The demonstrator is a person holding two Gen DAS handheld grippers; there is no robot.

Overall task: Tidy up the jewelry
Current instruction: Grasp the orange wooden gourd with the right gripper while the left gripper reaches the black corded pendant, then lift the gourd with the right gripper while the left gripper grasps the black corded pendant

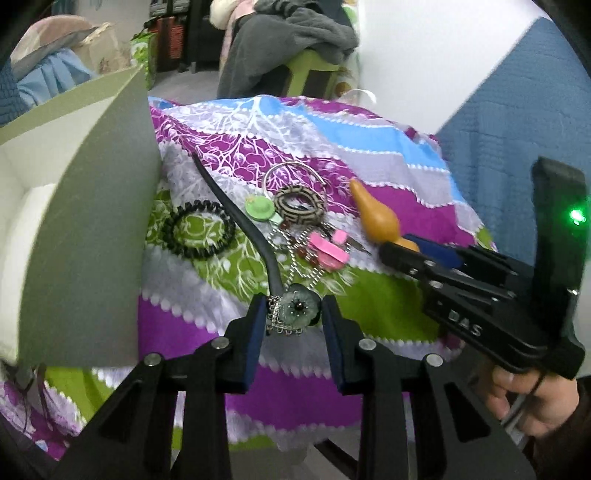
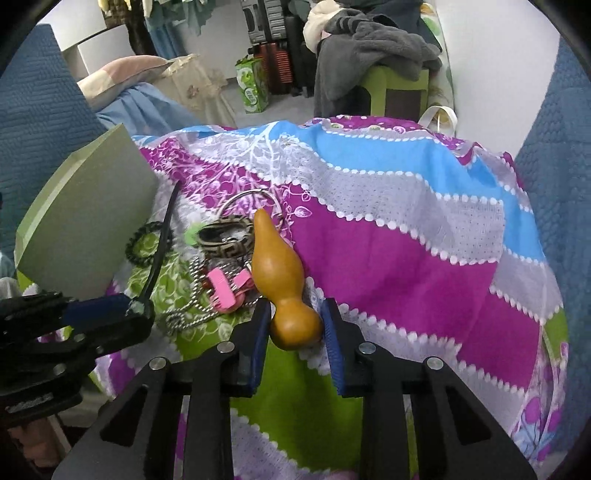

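white wall point(image 2: 491, 74) at rear right. grey clothing point(image 2: 369, 40) heaped on a green stool point(image 2: 402, 92). dark shelving point(image 2: 273, 22) behind. blue quilted upholstery point(image 2: 40, 122) on both sides. pale floor point(image 2: 273, 110).

Green flower pendant point(image 1: 298, 309), jewelry pile point(image 1: 295, 225) beyond.

- Your left gripper point(image 1: 293, 314) has the flower pendant point(image 1: 297, 308) between its fingers, its cord point(image 1: 236, 218) running away ahead.
- Left of the cord lies the coil hair tie point(image 1: 197, 230), beside the box point(image 1: 92, 221).
- Right of it: clip point(image 1: 258, 209), patterned bangle point(image 1: 300, 205), metal hoop point(image 1: 295, 177) behind.
- Your right gripper point(image 2: 295, 325) straddles the gourd point(image 2: 284, 284), right of the pile.
- Everything rests on the cloth point(image 1: 388, 177).
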